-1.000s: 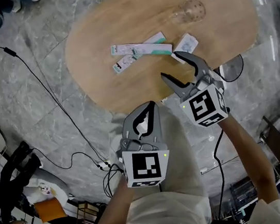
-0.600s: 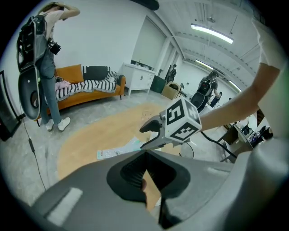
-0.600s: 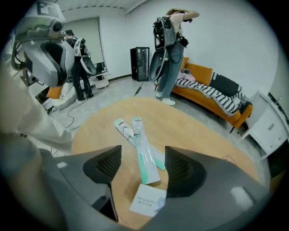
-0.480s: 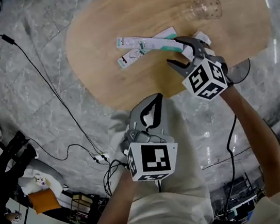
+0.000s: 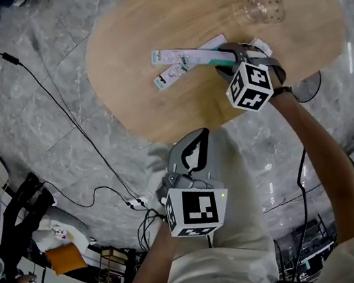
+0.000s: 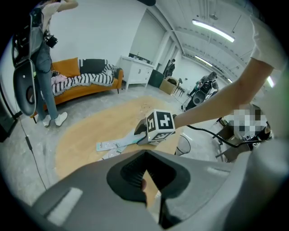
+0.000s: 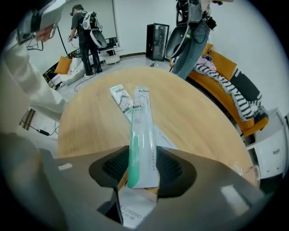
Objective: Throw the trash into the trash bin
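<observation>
Our left gripper (image 5: 195,138) hangs off the table's (image 5: 142,37) near edge, jaws together on nothing. Toward that edge, the right gripper (image 5: 237,52) straddles the green-and-white packet's (image 7: 141,135) end. Its jaws have just been closing, narrowed to its sides but not visibly pinching. We should squeeze gently and lift straight, since it crosses another wrapper (image 5: 171,78).

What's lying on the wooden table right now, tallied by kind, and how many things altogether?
Long packets: 2
Small white packet: 1
Clear plastic cup: 1
Total: 4
</observation>
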